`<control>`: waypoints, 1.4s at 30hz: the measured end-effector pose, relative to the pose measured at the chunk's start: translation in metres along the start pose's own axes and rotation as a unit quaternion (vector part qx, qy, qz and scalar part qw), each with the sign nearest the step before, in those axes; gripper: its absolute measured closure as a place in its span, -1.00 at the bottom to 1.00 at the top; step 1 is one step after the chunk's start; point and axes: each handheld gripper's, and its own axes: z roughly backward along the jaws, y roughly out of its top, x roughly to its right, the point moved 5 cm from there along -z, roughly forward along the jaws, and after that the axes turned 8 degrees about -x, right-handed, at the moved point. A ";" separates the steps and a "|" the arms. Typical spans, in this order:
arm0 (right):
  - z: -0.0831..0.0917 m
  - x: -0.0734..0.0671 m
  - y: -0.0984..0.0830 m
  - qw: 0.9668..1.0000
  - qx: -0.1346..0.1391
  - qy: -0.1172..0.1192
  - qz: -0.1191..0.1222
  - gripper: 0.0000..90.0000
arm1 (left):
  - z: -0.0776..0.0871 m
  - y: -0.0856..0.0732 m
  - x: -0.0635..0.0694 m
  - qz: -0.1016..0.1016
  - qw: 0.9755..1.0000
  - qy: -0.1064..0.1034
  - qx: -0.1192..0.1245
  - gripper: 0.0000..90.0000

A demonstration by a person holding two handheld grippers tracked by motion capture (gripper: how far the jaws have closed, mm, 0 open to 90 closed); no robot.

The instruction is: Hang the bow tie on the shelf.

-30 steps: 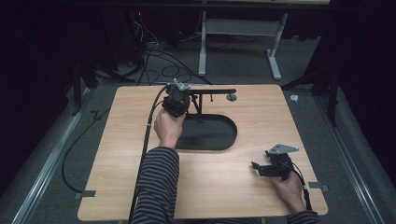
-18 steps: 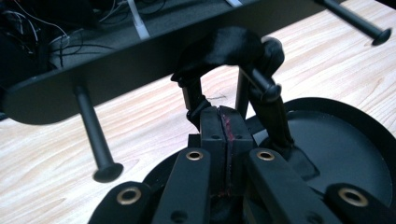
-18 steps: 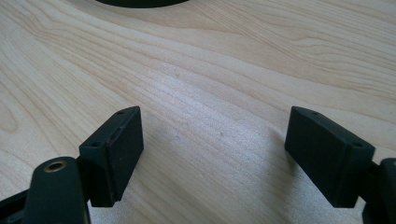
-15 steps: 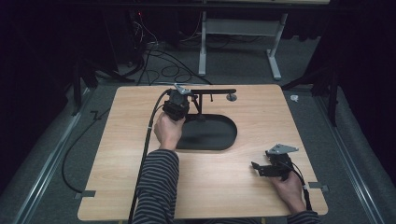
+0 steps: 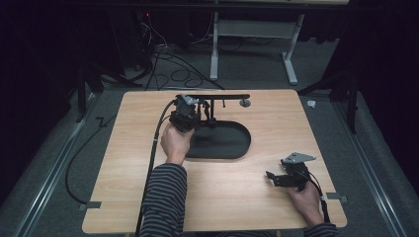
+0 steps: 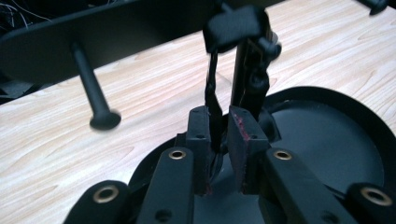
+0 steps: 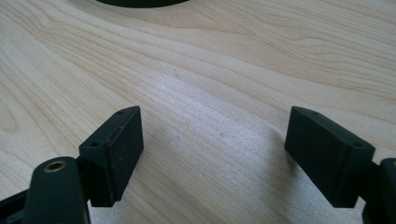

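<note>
Left gripper (image 6: 218, 140) jaws newly parted around thin strap (image 6: 214, 100); right gripper (image 7: 212, 154) wide, empty, near table (image 5: 148, 197) edge.

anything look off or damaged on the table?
Little stands out. Reddish smears mark the left gripper's pads, like wear. The black oval tray lies flat on the wooden table, nothing spilled.

A pale wood table (image 5: 123, 148) stands on grey carpet (image 5: 49, 163) in a dark room. Beyond it, a white desk frame (image 5: 247, 34) and loose black cables (image 5: 168, 64) lie on the floor. Metal rails (image 5: 44, 177) flank the table. Light falls mainly on the tabletop.
</note>
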 end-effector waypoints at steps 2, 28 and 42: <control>0.000 0.000 0.000 1.000 0.000 0.000 0.000 -0.55 | 0.001 -0.003 -0.001 0.003 1.000 -0.004 0.004 0.71; 0.000 0.000 0.000 1.000 0.000 0.000 0.000 -0.54 | 0.037 -0.029 -0.011 0.003 0.999 -0.026 0.034 0.56; 0.000 0.000 0.000 1.000 0.000 0.000 -0.001 -0.54 | 0.051 -0.047 -0.023 0.030 0.998 -0.038 0.046 0.53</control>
